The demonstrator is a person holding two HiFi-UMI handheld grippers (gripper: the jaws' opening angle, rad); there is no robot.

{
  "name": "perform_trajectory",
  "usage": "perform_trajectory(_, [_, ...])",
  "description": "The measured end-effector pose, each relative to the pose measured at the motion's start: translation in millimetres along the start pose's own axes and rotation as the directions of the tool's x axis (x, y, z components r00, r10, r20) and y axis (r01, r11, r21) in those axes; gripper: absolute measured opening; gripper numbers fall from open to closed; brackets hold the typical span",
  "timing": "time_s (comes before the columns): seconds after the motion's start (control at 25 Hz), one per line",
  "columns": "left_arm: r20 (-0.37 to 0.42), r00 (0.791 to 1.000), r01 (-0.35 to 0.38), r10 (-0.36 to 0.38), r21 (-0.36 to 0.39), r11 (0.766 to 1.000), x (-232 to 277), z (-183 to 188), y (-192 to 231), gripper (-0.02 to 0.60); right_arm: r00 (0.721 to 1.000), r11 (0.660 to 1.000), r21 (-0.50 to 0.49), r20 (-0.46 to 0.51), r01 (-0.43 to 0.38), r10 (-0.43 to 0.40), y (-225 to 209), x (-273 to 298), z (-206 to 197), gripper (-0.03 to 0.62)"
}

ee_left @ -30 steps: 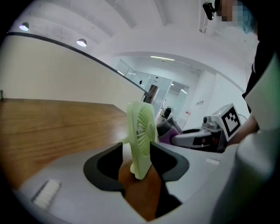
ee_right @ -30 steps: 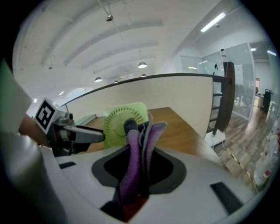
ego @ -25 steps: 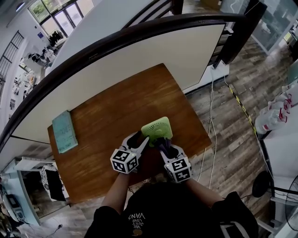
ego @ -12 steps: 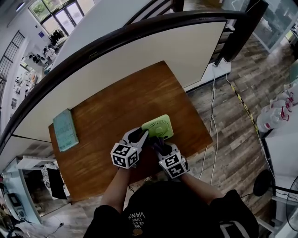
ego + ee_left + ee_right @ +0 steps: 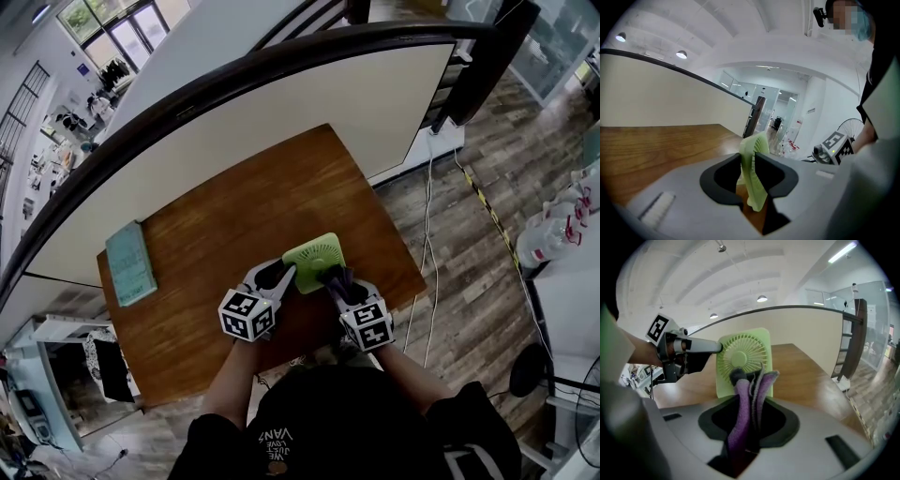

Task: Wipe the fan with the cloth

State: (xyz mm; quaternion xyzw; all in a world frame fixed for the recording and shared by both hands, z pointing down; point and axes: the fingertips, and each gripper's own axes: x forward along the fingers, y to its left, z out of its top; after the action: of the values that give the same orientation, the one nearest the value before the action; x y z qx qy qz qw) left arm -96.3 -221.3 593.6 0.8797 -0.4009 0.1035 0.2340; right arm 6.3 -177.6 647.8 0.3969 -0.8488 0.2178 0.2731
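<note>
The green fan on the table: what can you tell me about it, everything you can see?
The fan is small and pale green, plastic by the look: a square frame round a circular grille of fine radial slats with a plain hub. It stands about upright on the wooden table, near the person. The left gripper, whose jaws have just been closing, clamps one side edge. The purple cloth held in the right gripper appears to meet the lower grille.
</note>
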Motion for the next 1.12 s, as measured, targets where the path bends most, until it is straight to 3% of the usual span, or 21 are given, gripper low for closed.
perform_trajectory(0.4, [0.000, 1.000, -0.006, 0.006, -0.005, 1.000, 0, 2, -1, 0.100, 0.991, 0.986, 0.100, -0.008, 0.132, -0.132, -56, -14, -7, 0.117])
perform_trajectory(0.84, [-0.011, 0.998, -0.055, 0.055, 0.009, 0.998, 1, 3, -1, 0.109, 0.987, 0.979, 0.134, 0.010, 0.156, -0.159, -58, -24, -6, 0.117])
perform_trajectory(1.12, [0.037, 0.992, -0.120, 0.121, -0.020, 0.993, -13, 10, 8, 0.109, 0.980, 0.966, 0.180, 0.040, 0.184, -0.194, -57, -43, -2, 0.117])
